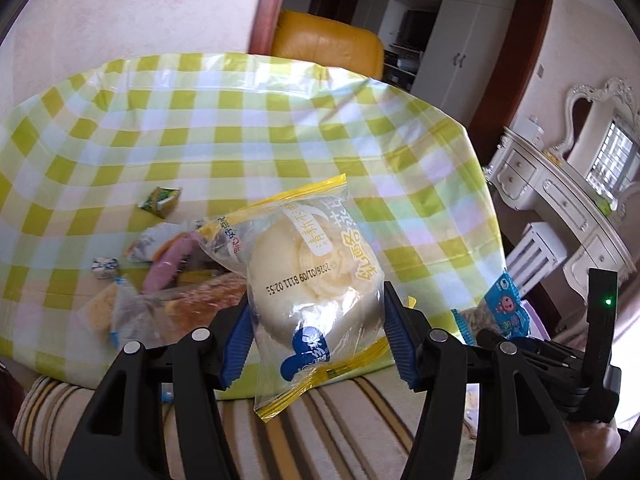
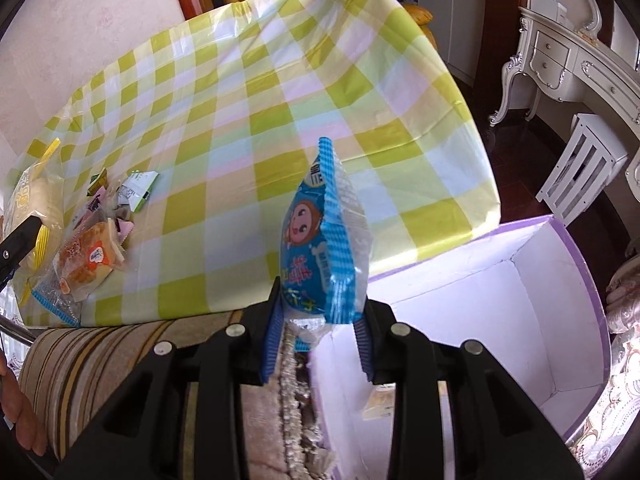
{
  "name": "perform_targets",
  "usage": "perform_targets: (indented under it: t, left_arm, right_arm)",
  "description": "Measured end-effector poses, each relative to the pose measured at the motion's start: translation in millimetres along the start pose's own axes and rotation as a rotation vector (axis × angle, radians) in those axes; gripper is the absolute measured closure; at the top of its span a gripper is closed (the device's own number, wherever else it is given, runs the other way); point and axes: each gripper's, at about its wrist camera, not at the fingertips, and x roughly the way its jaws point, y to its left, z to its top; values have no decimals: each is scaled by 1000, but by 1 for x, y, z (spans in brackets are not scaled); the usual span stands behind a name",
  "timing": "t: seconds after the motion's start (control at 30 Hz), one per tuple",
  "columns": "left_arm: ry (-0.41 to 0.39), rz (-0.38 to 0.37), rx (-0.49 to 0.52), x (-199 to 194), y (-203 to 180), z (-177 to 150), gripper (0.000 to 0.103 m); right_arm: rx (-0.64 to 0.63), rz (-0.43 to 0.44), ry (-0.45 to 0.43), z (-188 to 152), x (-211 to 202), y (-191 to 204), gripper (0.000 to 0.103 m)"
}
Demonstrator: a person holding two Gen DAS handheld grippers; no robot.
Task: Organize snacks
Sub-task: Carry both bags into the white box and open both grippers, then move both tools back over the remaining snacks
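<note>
My left gripper (image 1: 318, 334) pinched a soft, puffy steamed-bun packet (image 1: 310, 280) round its middle; squeezing harder would squash it. My right gripper (image 2: 316, 338) pinched a light, crinkly blue snack packet (image 2: 320, 236) low down, above the open purple-edged box (image 2: 520, 300) at four o'clock. The checked table (image 2: 260, 120) had lots of room at twelve.
</note>
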Motion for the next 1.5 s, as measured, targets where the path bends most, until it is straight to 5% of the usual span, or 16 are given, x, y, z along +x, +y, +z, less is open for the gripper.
perform_targets:
  t: [0.53,0.8,0.93,1.17,1.5]
  left_arm:
    - [441,-323,290,100,-145,-44,45]
    - [574,-358,316,135,-172,-59,44]
    - [563,-357,286,139,-170,-57,32]
    - [488,-339,269,124,-164,-50,25]
    - [268,-236,215,79,-130,-26,24]
  right_arm:
    - [88,-235,28,-29,10,-84,71]
    - [103,-288,25,-29,14,-98,71]
    - [102,-288,22,-28,13,-97,68]
    - [105,-256,-15,-24,2,-90,35]
    - [101,-174,-59,-8,-17,-63,26]
